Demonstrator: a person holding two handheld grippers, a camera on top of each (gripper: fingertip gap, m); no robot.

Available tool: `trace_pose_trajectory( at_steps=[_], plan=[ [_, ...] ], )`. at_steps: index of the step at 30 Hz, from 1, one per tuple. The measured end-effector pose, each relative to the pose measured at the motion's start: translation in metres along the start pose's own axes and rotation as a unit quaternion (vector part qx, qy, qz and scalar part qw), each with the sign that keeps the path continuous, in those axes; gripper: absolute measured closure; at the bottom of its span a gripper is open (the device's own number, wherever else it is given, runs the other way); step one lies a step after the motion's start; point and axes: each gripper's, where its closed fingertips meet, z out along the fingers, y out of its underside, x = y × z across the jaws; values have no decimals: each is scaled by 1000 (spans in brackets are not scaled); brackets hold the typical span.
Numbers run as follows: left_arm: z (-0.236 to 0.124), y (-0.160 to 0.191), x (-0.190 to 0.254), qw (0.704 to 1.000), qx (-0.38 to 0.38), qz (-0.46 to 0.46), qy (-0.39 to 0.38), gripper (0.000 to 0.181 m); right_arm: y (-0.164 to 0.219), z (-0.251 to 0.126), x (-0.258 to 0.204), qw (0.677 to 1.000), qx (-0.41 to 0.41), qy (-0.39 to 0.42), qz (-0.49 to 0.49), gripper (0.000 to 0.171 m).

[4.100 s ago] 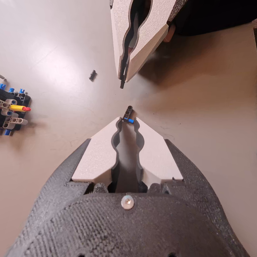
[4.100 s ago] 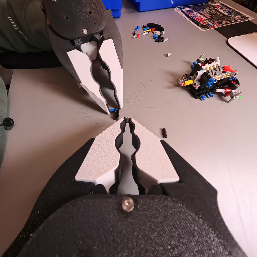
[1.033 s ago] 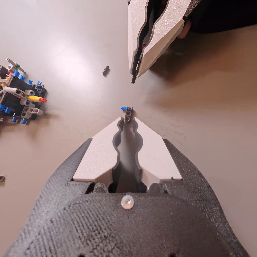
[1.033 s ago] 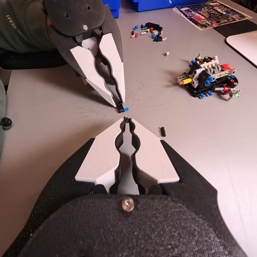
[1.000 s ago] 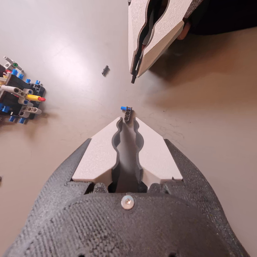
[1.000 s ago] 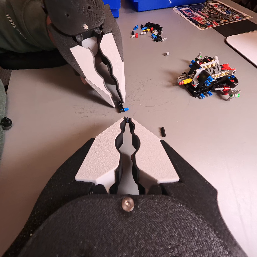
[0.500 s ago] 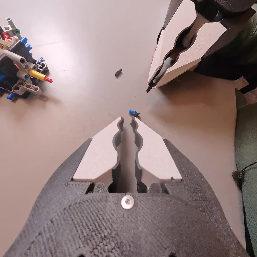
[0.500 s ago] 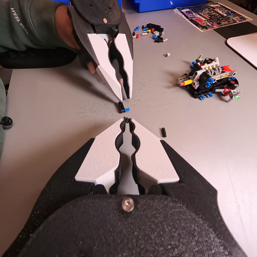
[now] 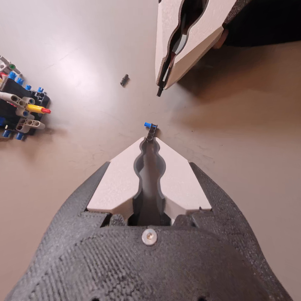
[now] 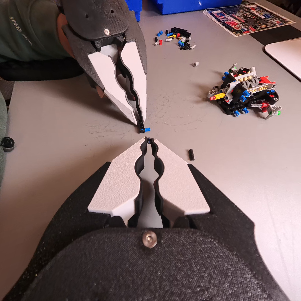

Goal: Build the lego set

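Observation:
My left gripper (image 9: 150, 138) is shut on the near end of a small black beam (image 9: 151, 130) with a blue pin (image 9: 147, 124) in its far hole, low at the table. In the right wrist view the left gripper (image 10: 139, 121) points down with the beam (image 10: 141, 126) at its tips. My right gripper (image 10: 149, 139) is shut on a short black pin (image 10: 148, 141), a little short of the beam; the left wrist view shows this pin (image 9: 159, 92) sticking out of its tips. The partly built model (image 10: 244, 92) stands at the right.
A loose black pin (image 10: 191, 154) lies right of my right gripper. A pile of small loose parts (image 10: 177, 38), a grey bush (image 10: 195, 64), an instruction booklet (image 10: 247, 16) and blue bins (image 10: 187, 4) lie at the back. A white slab (image 10: 286, 53) is at the right edge. Spacing between my two grippers at the tips: around 6 cm.
My left gripper swung and tilted over the beam, came back and closed its tips on it. My right gripper stayed shut on its pin, almost still.

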Motion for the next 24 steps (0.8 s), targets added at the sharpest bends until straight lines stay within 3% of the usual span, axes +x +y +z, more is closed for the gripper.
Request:
trace_pose_trajectory(
  at_steps=[6, 24],
  plan=[
    [0, -5, 2, 998, 0, 60, -33, 175, -1, -1, 0, 1000, 1, 1, -1, 168],
    [6, -7, 2, 993, 7, 99, -58, 176, 0, 2, -1, 1000, -3, 1, -2, 168]
  ],
)
